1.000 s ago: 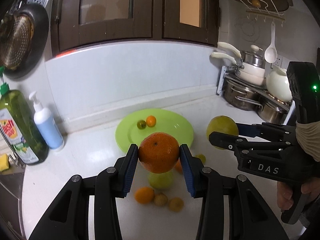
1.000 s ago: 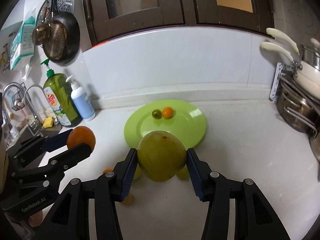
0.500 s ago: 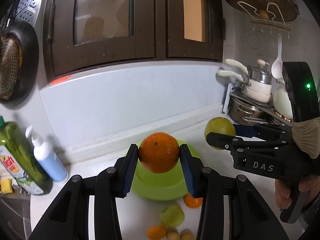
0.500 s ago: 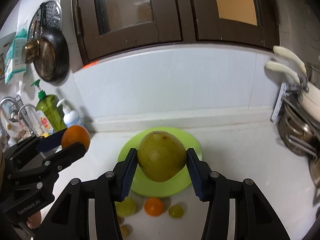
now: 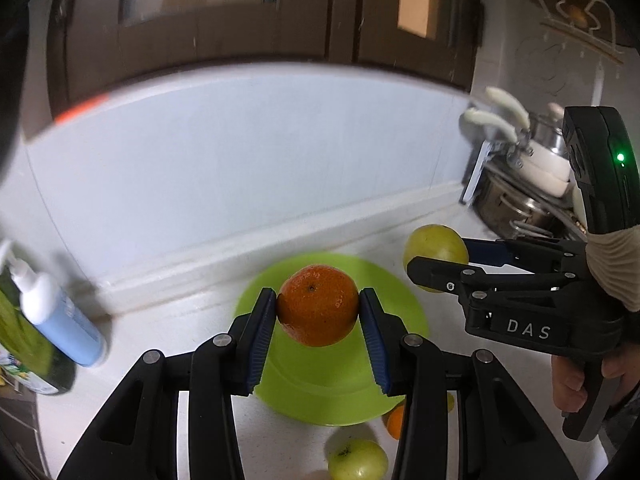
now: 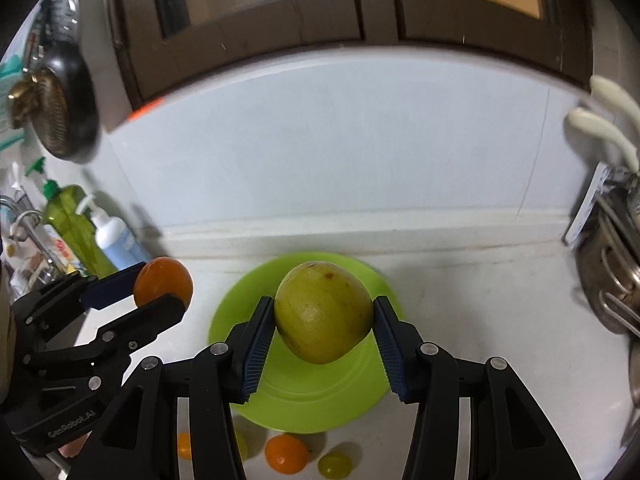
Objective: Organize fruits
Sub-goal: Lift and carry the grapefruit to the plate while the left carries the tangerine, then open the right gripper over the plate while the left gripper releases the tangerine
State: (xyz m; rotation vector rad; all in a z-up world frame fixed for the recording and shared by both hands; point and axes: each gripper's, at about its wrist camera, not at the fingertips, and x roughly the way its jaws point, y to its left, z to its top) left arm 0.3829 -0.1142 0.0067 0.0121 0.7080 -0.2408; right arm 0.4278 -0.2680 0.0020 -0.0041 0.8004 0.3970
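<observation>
Left tool [image 5: 318,306] is clamped on the orange [image 5: 318,305], stem dimple facing up toward the camera, held in the air over the green plate [image 5: 332,388]. Right tool [image 6: 324,320] grips the yellow-green fruit [image 6: 323,317], its long axis tilted, narrower end low and right, above the same plate. Small loose fruits [image 6: 286,454] lie on the counter [image 6: 480,304] at the plate's near edge.
</observation>
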